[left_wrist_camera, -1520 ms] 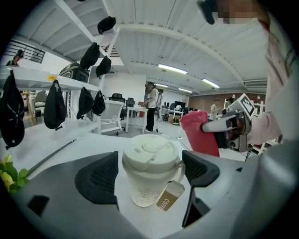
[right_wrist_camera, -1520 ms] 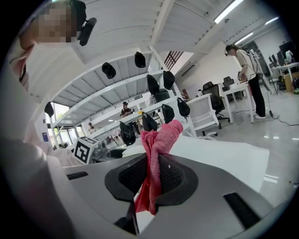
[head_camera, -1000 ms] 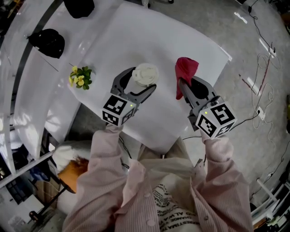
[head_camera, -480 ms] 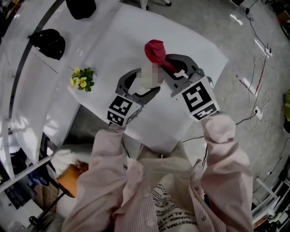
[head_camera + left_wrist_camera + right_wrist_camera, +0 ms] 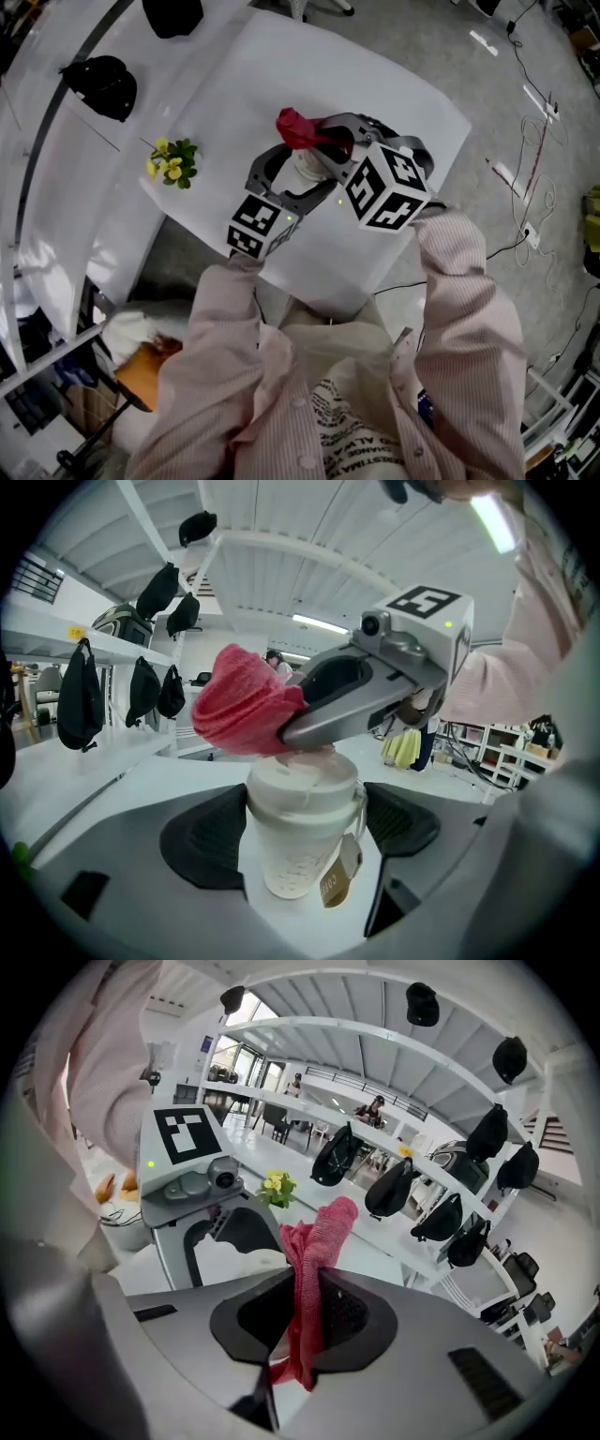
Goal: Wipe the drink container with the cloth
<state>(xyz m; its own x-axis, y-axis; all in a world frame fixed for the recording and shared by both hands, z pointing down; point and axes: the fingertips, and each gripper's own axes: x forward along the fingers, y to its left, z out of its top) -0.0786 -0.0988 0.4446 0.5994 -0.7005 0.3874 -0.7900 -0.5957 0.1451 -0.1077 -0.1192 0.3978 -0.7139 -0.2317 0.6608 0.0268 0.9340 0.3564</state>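
Observation:
A white lidded drink container [image 5: 309, 165] stands on the white table [image 5: 394, 94], mostly hidden in the head view. My left gripper [image 5: 302, 172] is shut on it; in the left gripper view both dark pads press the drink container [image 5: 298, 808] at its sides, and a brown tag hangs from it. My right gripper [image 5: 317, 139] is shut on a red cloth [image 5: 292, 127] and reaches in from the right. The bunched red cloth [image 5: 246, 714] rests on the lid. In the right gripper view the red cloth [image 5: 314, 1269] stands pinched between my jaws, with the left gripper [image 5: 202, 1194] behind it.
A small bunch of yellow flowers [image 5: 169, 159] lies on the table to the left. Black bags [image 5: 98, 84] sit on the neighbouring white surface at the far left. Cables [image 5: 539, 122] run over the grey floor to the right of the table.
My right gripper has swung left with the red cloth, from beside the container to over its lid. The left gripper has kept its hold on the container.

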